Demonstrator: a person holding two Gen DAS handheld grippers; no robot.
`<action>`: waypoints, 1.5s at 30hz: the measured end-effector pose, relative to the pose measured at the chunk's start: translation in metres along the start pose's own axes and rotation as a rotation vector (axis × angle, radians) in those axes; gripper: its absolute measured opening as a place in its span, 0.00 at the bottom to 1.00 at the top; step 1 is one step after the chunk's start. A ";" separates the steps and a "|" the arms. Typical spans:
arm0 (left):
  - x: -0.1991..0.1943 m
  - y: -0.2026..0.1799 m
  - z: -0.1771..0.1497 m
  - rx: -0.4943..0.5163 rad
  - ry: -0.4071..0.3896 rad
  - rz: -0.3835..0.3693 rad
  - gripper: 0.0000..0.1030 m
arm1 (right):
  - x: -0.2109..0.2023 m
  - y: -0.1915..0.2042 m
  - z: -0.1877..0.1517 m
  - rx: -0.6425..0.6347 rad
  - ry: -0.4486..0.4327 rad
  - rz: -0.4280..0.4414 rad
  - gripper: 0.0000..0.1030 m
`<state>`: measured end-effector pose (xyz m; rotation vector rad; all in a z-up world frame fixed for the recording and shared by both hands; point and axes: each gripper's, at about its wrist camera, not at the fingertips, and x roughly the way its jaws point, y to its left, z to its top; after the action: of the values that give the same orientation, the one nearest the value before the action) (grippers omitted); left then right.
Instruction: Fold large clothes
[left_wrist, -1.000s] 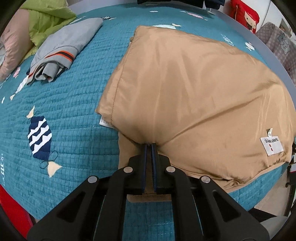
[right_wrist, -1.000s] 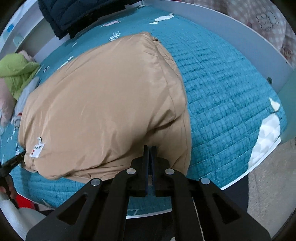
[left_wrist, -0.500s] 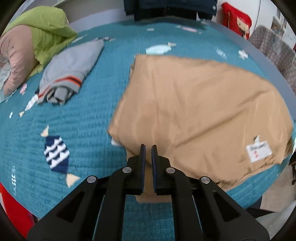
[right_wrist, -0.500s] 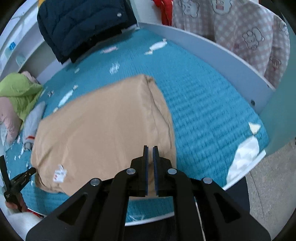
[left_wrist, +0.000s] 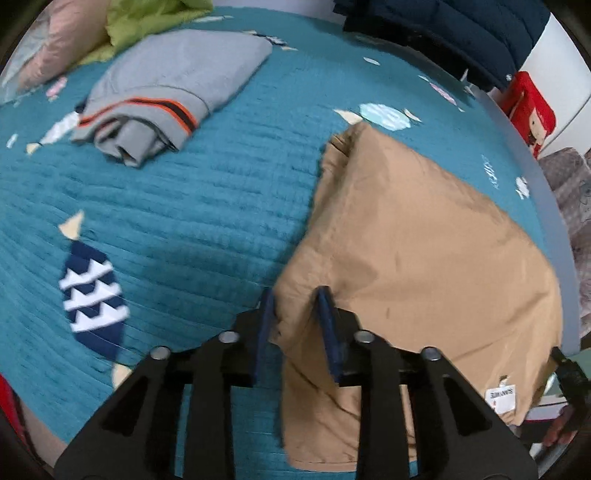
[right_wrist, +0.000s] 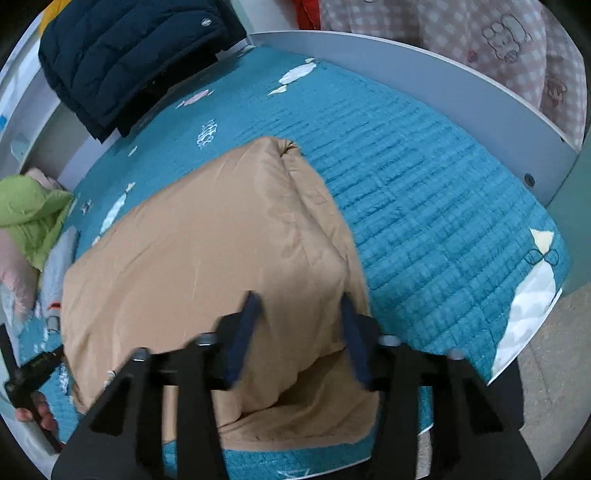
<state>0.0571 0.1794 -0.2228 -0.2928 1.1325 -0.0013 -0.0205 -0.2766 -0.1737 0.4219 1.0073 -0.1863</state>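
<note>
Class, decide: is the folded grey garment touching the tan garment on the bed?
Apart. The left wrist view shows bare teal bedspread between the grey garment and the tan garment.

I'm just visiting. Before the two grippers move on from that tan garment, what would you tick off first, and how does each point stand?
1. Left gripper letting go: ok, jaws opening, pads not pressing the cloth.
2. Right gripper letting go: ok, jaws opening over the fabric.
3. Tan garment lying folded on the teal bedspread: ok, a compact block.
4. Near edge tidy: not ok, a flap sticks out at the bed's front edge.
5. Clear of the folded grey garment: ok, bedspread between them.
6. Layers underneath flat: cannot tell.
</note>
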 end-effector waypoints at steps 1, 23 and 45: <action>-0.001 -0.005 -0.002 0.024 0.008 -0.003 0.13 | -0.001 0.002 0.000 0.002 -0.007 0.009 0.20; -0.054 -0.007 -0.013 0.045 -0.091 0.022 0.43 | -0.053 0.014 0.019 -0.067 -0.177 -0.047 0.59; -0.017 -0.036 -0.021 0.147 0.027 0.039 0.26 | -0.030 0.011 0.000 -0.003 -0.047 0.010 0.80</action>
<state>0.0366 0.1420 -0.2075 -0.1397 1.1587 -0.0538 -0.0324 -0.2676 -0.1452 0.4186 0.9591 -0.1846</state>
